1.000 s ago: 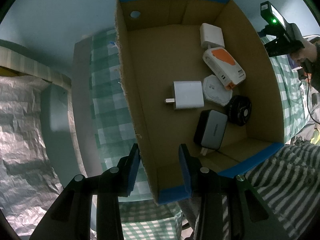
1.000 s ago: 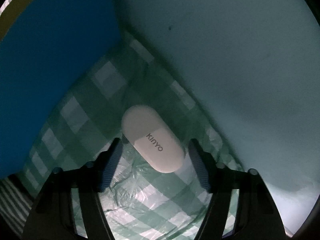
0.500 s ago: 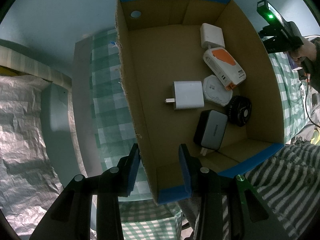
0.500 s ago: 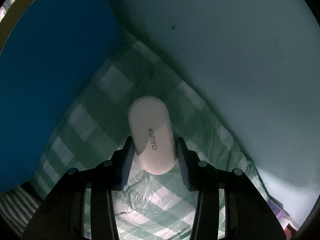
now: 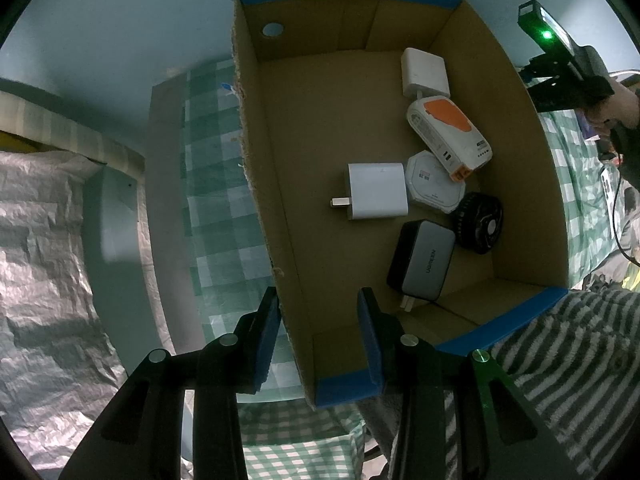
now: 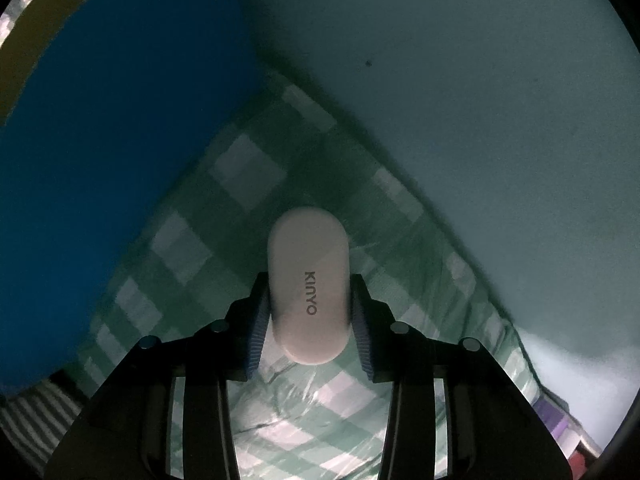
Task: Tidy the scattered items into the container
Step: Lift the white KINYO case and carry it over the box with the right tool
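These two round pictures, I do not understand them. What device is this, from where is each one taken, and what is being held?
A person holds a two-finger gripper in each hand, each with a wide-angle camera looking down along its fingers. The left view shows the left gripper straddling the wall of a cardboard box, jaws apart; chargers lie inside, such as a grey charger. The right view shows the right gripper, whose jaws have just been closing, pressed on a white oval device over the green checked cloth.
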Tool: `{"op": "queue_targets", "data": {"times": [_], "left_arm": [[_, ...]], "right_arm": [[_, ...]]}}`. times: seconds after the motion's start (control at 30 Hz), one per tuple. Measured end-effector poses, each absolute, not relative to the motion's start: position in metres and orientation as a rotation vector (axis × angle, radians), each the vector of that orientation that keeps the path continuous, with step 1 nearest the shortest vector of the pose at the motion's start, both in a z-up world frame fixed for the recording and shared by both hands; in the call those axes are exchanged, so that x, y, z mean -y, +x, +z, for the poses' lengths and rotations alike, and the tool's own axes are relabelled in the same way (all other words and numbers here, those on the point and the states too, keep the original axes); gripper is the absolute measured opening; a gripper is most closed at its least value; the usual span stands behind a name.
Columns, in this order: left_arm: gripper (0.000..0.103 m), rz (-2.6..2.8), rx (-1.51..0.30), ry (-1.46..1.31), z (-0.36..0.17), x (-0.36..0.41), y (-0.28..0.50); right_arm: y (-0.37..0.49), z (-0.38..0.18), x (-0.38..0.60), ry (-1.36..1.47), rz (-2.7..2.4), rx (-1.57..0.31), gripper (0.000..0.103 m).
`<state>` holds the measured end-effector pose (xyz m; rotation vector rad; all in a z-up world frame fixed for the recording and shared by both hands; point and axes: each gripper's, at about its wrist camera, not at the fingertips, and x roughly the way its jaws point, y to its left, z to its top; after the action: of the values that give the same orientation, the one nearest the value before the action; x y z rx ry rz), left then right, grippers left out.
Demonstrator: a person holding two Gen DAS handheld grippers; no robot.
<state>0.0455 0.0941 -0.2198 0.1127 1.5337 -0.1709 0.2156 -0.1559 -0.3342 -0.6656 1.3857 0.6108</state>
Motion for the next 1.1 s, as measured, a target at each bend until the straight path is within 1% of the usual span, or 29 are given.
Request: {"op": "queue_targets", "data": {"times": [0.27,0.67,0.87,1.1], "left_arm": [[0.038,-0.175,-1.532,0.121,-0.220,-0.093,0.047],[0.038,-0.176,-1.529,0.127,-0.221,-0.092,0.047],[0.038,-0.178,-1.526,0.128,-0.220,-0.093,0.046],[0.038,-0.180,-1.524,0.131,-0.220,-0.092,0.047]], "right_arm": [[0.200,-0.315,0.156,-0.630,0.611,-1.400,0.037],[0.169,-0.262,0.153,-0.603,0.657,-1.356,0.037],[0.144,-0.224,0.110,-0.621,0.708,-1.323,0.037],[0.126,-0.208,0.076,-0.645,0.778,-1.291,0.037]]}}
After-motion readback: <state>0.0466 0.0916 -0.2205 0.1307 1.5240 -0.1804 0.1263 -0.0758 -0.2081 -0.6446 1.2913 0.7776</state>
